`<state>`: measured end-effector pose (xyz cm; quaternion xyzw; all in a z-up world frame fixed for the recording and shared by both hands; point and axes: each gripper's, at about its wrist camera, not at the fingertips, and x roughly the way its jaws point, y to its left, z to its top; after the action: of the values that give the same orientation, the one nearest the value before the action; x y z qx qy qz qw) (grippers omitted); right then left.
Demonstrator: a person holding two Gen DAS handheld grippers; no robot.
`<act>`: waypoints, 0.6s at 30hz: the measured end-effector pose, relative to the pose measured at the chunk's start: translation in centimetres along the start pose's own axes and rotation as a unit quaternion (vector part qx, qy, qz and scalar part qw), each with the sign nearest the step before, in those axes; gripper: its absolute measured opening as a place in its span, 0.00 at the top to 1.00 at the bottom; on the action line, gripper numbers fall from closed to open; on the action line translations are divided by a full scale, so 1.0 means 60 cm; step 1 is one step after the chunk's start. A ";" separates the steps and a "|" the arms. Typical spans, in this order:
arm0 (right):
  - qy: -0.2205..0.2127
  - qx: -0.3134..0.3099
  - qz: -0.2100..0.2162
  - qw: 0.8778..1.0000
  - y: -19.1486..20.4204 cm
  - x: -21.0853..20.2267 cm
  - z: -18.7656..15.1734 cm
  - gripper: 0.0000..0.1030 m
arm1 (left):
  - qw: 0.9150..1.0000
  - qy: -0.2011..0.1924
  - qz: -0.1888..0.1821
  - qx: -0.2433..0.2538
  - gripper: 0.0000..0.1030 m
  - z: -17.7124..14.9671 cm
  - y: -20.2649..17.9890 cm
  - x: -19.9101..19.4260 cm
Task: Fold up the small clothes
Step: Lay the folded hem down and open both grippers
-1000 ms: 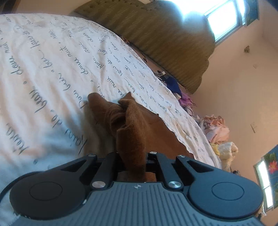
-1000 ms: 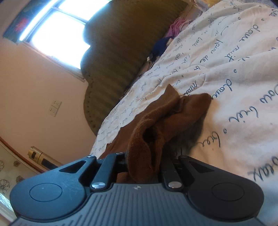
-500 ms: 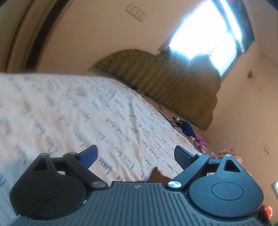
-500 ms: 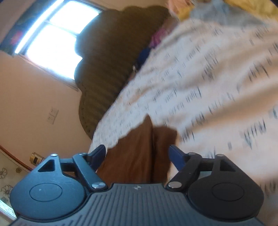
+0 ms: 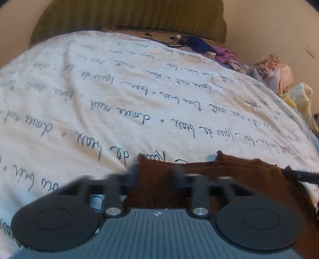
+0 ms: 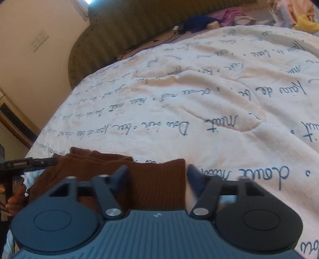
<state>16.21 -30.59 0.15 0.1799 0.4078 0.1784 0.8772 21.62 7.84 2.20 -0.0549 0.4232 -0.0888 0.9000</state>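
A brown knitted garment (image 5: 235, 175) lies flat on the white bedspread with script writing (image 5: 139, 95). My left gripper (image 5: 156, 171) is low over its left end, fingers blurred and partly apart, with brown fabric between them. In the right wrist view the same garment (image 6: 157, 181) lies under my right gripper (image 6: 157, 171), whose blue-tipped fingers stand open on either side of the right end. The other gripper's tip shows at the garment's far side in each view (image 5: 299, 176) (image 6: 30, 162).
An olive headboard (image 5: 129, 16) rises behind the bed. A pile of clothes, blue, purple, pink and yellow (image 5: 273, 73), lies at the far right edge of the bed. A wall socket (image 6: 38, 40) is on the left wall.
A second ago both grippers were shut on the bunched brown garment. They let go and lifted, and now sit low over the garment, which lies flat, with fingers apart.
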 end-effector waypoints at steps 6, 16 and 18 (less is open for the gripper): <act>-0.072 -0.013 0.007 0.997 0.000 -0.033 0.012 0.92 | 0.996 -0.069 0.052 0.005 0.91 0.009 0.000 -0.030; -0.084 0.090 -0.031 0.992 -0.031 -0.046 -0.010 0.62 | 0.986 -0.133 0.091 0.029 0.45 -0.032 -0.031 -0.112; -0.140 0.075 -0.031 0.987 -0.003 -0.101 -0.022 0.61 | 0.981 -0.174 0.070 0.046 0.26 -0.054 -0.061 -0.162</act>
<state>11.54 -33.31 3.26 0.2563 0.2984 0.0932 0.9147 12.61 6.20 8.11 0.0018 0.2581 -0.0346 0.9655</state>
